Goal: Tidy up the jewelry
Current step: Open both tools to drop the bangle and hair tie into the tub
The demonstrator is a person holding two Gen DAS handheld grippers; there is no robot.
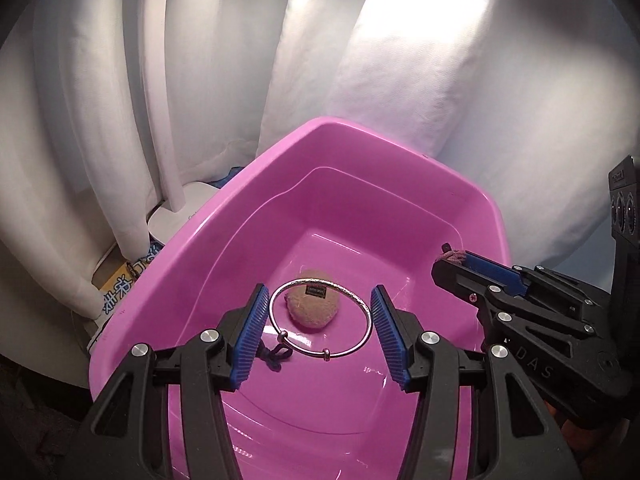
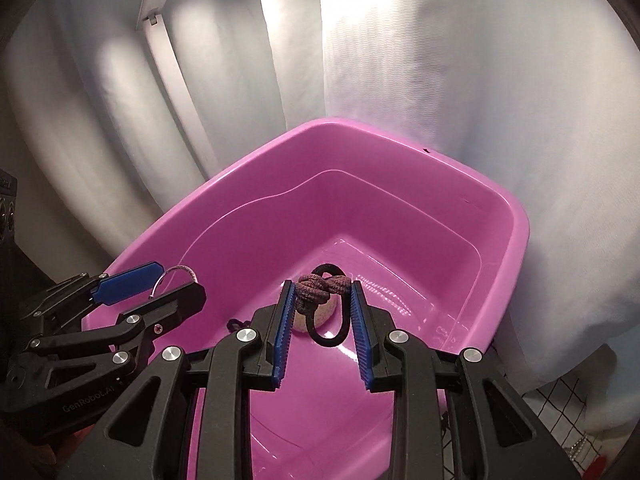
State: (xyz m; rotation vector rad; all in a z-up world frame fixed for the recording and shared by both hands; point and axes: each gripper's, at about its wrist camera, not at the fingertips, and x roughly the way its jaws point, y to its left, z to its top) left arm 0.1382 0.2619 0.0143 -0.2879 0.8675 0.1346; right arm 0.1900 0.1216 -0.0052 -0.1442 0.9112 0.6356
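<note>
A silver bangle (image 1: 304, 351) is held flat between the blue pads of my left gripper (image 1: 320, 289), which is shut on it above a pink basin (image 1: 224, 208). On the basin floor below lie a tan fuzzy pouch (image 1: 314, 306) with a black label and a small dark blue cord (image 1: 276, 356). My right gripper (image 2: 321, 286) is shut on a knotted mauve hair tie (image 2: 320, 288) whose black elastic loop hangs down over the basin (image 2: 500, 196). Each gripper shows in the other's view: the right gripper (image 1: 444, 260) beside the basin's right rim, the left gripper (image 2: 180, 278) with the bangle (image 2: 176, 268) at its left rim.
White curtains hang close behind the basin. A white lamp base (image 1: 180, 212) and a printed box (image 1: 120, 284) sit to the basin's left. A black-grid cloth (image 2: 560, 400) with a string of beads (image 2: 576, 444) lies at the lower right.
</note>
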